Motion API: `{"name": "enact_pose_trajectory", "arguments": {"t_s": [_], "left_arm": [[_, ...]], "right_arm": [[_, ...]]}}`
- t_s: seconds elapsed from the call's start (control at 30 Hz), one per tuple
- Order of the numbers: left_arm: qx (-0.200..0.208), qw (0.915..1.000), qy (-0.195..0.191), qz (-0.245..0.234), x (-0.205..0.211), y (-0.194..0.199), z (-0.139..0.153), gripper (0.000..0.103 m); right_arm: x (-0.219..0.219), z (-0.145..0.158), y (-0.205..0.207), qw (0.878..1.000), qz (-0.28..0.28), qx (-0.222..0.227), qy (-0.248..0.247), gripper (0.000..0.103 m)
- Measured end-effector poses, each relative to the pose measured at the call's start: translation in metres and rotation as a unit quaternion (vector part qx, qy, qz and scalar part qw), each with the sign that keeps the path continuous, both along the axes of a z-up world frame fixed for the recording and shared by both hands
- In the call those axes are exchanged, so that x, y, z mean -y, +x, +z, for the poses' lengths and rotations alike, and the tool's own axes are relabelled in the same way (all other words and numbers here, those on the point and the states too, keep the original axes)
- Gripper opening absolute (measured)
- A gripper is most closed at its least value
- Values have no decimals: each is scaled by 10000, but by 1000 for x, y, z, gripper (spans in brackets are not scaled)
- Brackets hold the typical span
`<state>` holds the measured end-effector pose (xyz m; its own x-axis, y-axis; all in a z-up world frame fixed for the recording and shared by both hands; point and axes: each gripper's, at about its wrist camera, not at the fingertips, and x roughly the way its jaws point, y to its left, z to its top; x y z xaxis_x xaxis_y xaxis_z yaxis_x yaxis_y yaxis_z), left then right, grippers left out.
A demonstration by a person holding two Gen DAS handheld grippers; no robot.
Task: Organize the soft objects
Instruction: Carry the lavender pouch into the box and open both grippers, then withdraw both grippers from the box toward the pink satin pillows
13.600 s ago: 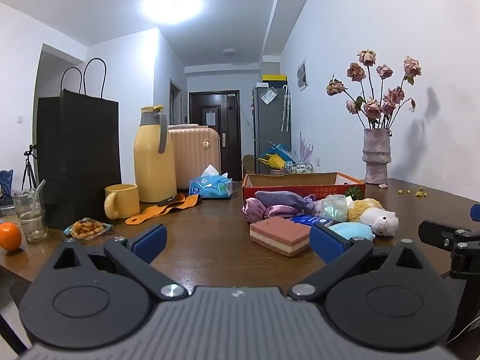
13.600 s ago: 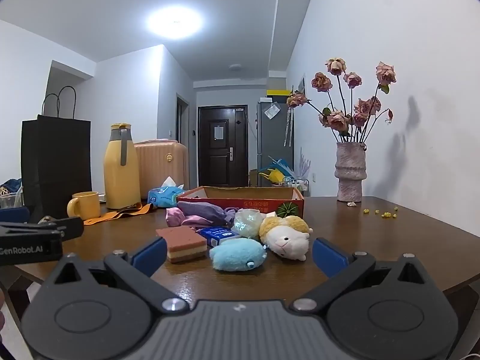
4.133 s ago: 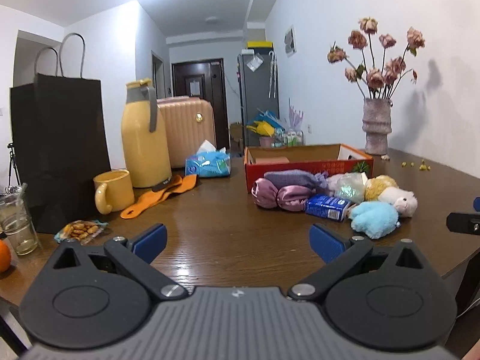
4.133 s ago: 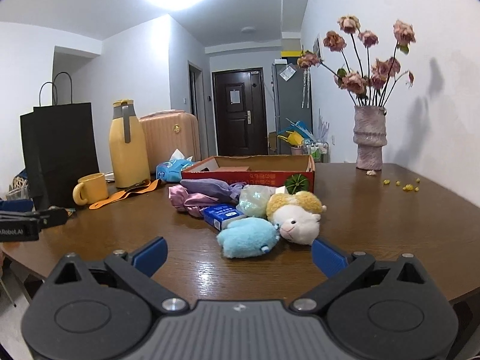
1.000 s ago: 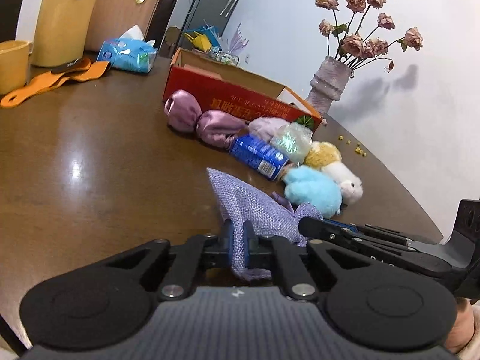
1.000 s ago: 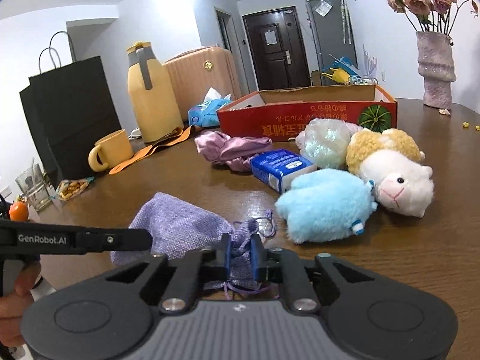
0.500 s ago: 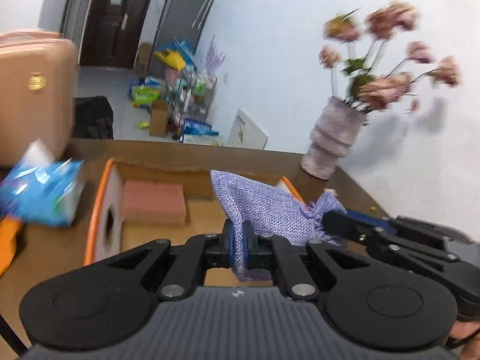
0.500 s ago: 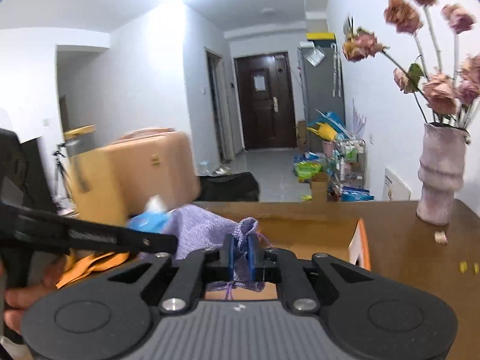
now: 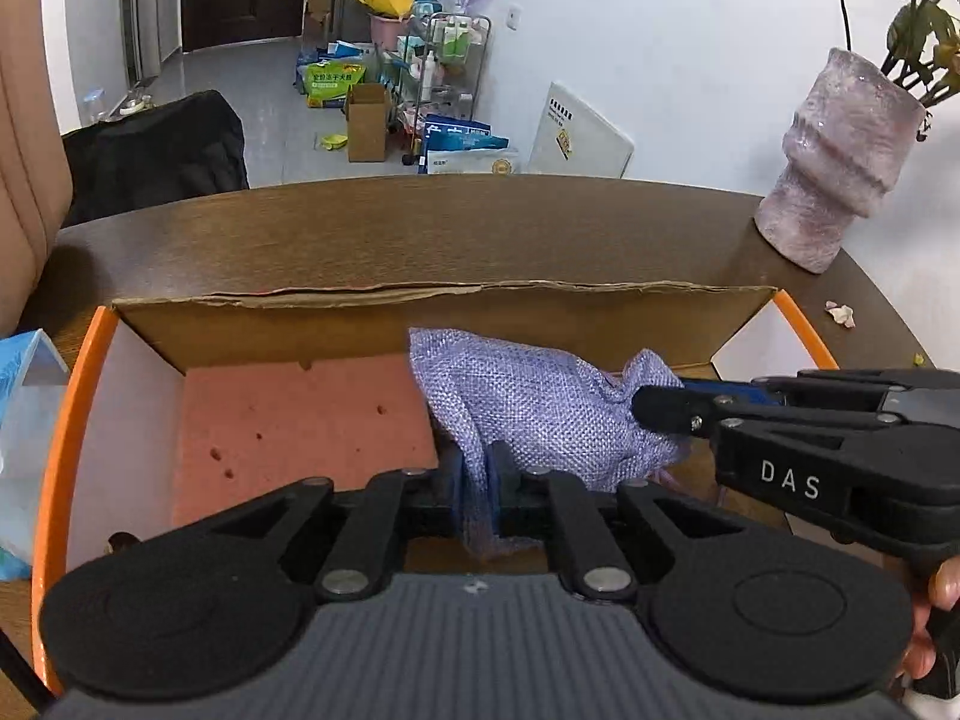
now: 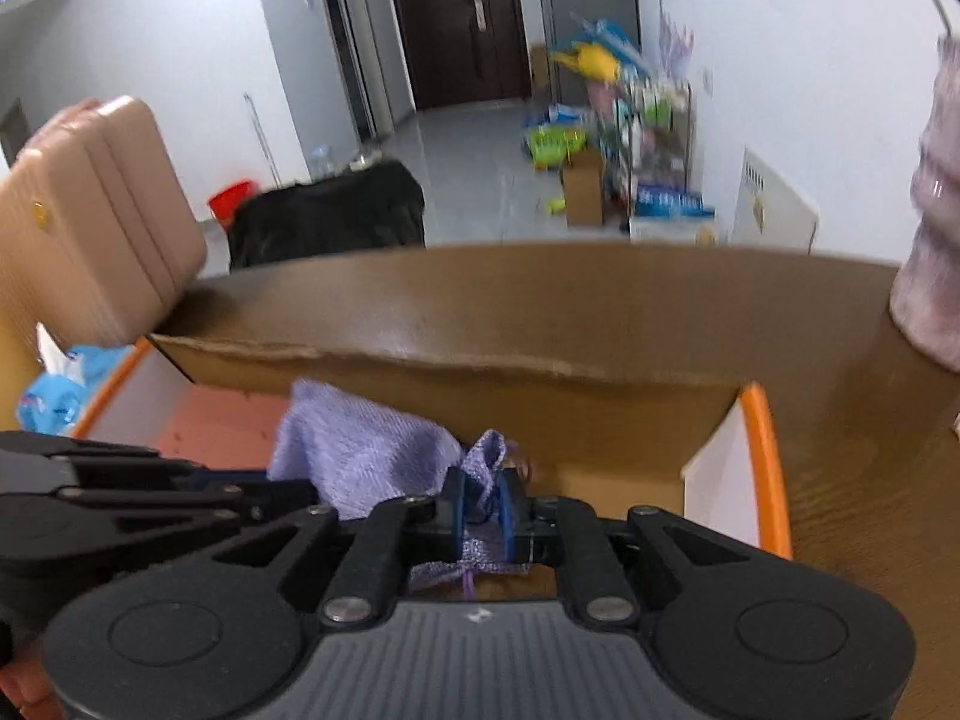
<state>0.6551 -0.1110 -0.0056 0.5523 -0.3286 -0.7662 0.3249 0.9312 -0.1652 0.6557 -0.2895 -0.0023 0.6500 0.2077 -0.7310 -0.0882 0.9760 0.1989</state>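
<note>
I am holding both grippers tipped downward over the open cardboard box (image 9: 420,300), side by side, with the purple burlap pouch (image 9: 540,402) slung between them above the box floor. My left gripper (image 9: 477,495) is clamped tight on the pouch's left edge, the cloth squeezed thin between the blue pads. My right gripper (image 10: 480,507) is reaching in from the right; its jaws have just been opening, and the gathered neck of the pouch with its drawstring is sitting between the blue pads (image 10: 454,504), bunched up and touching them, so I am counting that as a loosening grip.

The pouch is hanging inside the box, over its middle, just right of the pink sponge (image 9: 300,426) that is lying on the left half of the floor. The right half of the floor is showing bare cardboard. The torn far wall is rising just beyond the pouch; the orange-edged side walls are standing well apart to left and right. Beyond the box, the wooden table (image 9: 420,228) is running to its curved far edge, with the vase (image 9: 840,150) at far right and a tissue pack (image 9: 24,450) just outside the left wall.
</note>
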Motion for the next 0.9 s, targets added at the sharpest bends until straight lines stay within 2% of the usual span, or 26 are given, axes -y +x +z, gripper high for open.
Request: {"name": "enact_pose_trajectory", "arguments": {"t_s": [0.03,0.1,0.2,0.23,0.4,0.47,0.53,0.6,0.73,0.9], "left_arm": [[-6,10000,-13,11,-1,-1,1,9],[12,10000,12,17,-3,-5,4,12],[152,9999,29,70,-9,-18,26,22],[265,9996,24,95,-14,-26,37,27],[812,9962,168,277,-43,-76,100,28],[1076,9932,207,401,-60,-104,128,32],[1355,9890,255,544,-80,-132,154,44],[1602,9842,333,679,-98,-162,175,46],[1867,9782,392,823,-115,-209,201,55],[2139,9728,390,795,-120,-253,218,64]], "right_arm": [[0,0,0,10000,-25,-2,-19,18],[-2,1,-4,9999,-45,17,-166,36],[3,19,-18,9993,-94,216,-300,38],[5,30,-26,9990,-132,305,-310,38],[20,98,-80,9947,-217,877,-492,53],[27,126,-111,9915,-250,1113,-624,57],[36,151,-149,9871,-307,1379,-759,64],[42,169,-184,9827,-359,1601,-863,72],[49,192,-236,9777,-429,1841,-912,74],[43,207,-283,9741,-383,2081,-796,74]]}}
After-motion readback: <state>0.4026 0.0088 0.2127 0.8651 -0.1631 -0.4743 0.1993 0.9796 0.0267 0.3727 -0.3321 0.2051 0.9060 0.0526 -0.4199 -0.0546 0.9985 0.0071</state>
